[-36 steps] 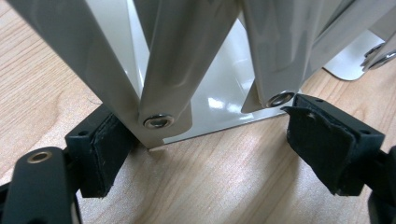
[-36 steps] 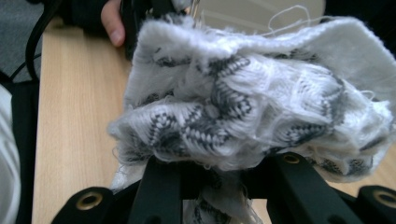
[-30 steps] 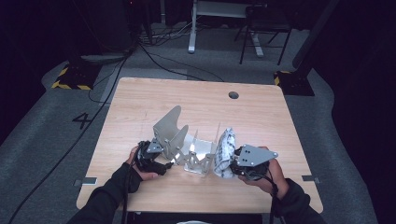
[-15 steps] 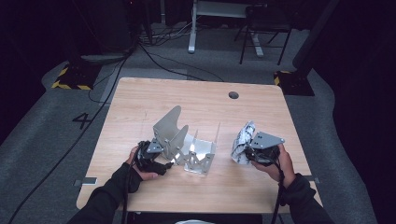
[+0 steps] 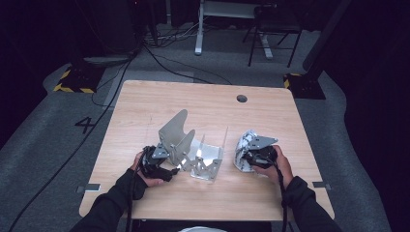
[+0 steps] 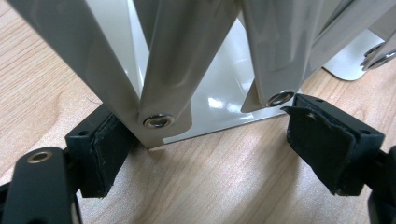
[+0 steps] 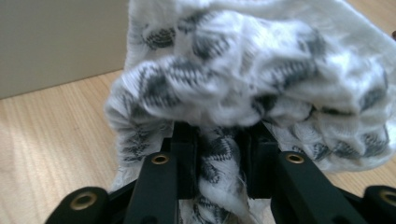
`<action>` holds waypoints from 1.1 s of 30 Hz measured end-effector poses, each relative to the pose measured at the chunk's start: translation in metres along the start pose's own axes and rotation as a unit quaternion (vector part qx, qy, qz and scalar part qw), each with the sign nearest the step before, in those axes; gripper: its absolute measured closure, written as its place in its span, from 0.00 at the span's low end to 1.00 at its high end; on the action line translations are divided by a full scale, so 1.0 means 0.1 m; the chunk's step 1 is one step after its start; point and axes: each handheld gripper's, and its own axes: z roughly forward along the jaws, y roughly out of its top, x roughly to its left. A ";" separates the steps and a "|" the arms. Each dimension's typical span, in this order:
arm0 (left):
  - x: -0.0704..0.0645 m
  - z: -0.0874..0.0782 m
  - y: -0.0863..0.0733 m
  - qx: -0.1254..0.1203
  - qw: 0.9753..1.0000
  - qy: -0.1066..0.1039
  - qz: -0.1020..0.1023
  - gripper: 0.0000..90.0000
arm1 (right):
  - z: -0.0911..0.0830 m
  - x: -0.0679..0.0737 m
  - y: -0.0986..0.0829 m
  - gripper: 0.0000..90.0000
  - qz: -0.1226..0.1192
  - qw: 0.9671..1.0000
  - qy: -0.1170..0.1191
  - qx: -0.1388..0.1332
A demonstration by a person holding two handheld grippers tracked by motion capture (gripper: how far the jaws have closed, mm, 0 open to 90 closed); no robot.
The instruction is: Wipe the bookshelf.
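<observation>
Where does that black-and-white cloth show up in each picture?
High view: cloth right of centre, pinched by the right gripper, beside the metal rack.
Left gripper view: rack legs on wood, no cloth.
Right gripper view: cloth centre, between the jaws.
Shared landmark: the wooden table.

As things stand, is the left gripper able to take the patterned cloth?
Probably not. The left gripper sits open around the foot of the metal rack, which stands between it and the cloth. The right gripper is already clamped on that cloth, on the rack's other side.
</observation>
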 end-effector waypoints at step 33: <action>0.00 0.00 0.00 0.001 1.000 -0.001 -0.001 0.18 | -0.47 0.03 -0.03 0.49 -0.016 0.999 -0.024 -0.022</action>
